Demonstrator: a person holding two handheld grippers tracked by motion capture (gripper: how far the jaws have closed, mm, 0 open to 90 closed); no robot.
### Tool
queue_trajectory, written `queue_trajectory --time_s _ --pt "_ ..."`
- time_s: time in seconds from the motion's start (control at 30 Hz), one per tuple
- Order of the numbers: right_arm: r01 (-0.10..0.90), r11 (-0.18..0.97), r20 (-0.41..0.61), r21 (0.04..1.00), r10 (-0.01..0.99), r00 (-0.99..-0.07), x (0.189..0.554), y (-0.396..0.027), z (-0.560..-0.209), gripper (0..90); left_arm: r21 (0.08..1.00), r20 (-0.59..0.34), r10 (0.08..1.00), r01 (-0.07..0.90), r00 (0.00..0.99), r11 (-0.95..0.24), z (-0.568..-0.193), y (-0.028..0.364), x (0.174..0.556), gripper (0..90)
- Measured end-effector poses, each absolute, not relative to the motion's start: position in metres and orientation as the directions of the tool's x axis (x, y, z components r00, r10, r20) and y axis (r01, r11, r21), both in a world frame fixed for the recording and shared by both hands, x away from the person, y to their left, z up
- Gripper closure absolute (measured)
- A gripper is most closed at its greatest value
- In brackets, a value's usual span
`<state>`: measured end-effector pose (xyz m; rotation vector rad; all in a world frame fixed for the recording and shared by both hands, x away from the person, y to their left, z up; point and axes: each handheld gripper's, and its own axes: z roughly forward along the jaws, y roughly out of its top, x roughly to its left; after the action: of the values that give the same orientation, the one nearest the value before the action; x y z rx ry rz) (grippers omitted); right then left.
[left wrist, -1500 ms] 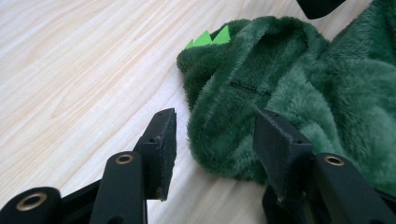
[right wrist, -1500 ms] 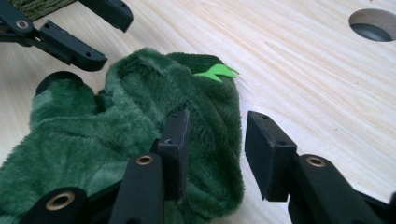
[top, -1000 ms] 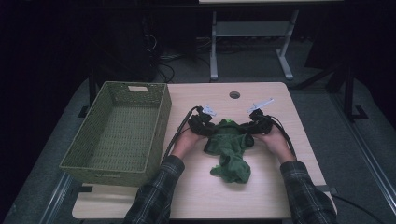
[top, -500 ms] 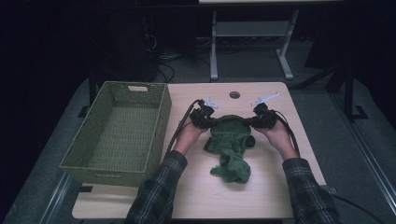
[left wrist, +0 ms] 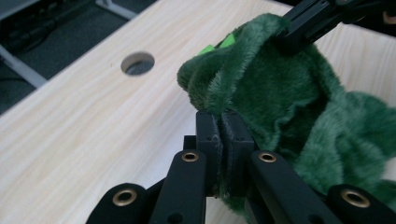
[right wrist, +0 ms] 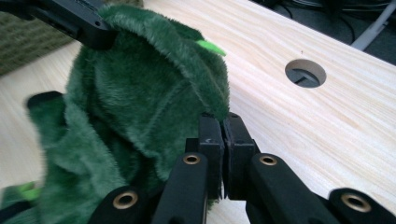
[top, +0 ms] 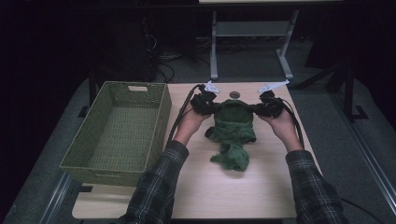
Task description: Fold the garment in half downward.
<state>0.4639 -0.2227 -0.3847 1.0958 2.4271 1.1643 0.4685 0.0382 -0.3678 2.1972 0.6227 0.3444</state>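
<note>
A fuzzy green cloth [top: 232, 126] lay in the middle of the light wooden table [top: 261, 186], and its top edge was lifted up between the two grippers. The left gripper [top: 208, 106] had its black jaws pressed tight together on one top corner of the cloth — in the left gripper view [left wrist: 224, 135] the green fur was squeezed right between them. The right gripper [top: 261, 109] did the same on the other top corner, and in the right gripper view [right wrist: 223, 135] its jaws were closed on a fold of the cloth too. The top part of the cloth was stretched between the grippers, while the lower part hung down and sat in a soft heap on the table, nearer the person. A little bright green bit [right wrist: 209, 45] stuck out of the dark green fur near the top. Just past the cloth there was a round hole [top: 234, 94] in the table top. A woven green basket [top: 119, 135] sat at the left side of the table, well apart from the cloth — nothing could be seen inside it. The person's arms wore checked sleeves [top: 156, 186], and a black cable [top: 180, 116] ran back from the left gripper beside the basket.
</note>
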Motion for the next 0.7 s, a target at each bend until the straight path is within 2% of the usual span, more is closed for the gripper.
queue_trajectory --time_s 0.33,0.7 --pt "0.487 0.402 0.097 0.775 0.686 -0.721 0.437 -0.230 -0.374 87.6 0.795 0.037 0.499 0.277 0.866 -0.540 -0.356 0.041 0.440 86.7" --pt "0.465 0.439 0.100 0.769 0.636 -0.765 0.401 -0.228 -0.377 87.6 0.806 0.007 0.456 0.265 0.890 -0.529 -0.362 0.046 0.408 86.7"
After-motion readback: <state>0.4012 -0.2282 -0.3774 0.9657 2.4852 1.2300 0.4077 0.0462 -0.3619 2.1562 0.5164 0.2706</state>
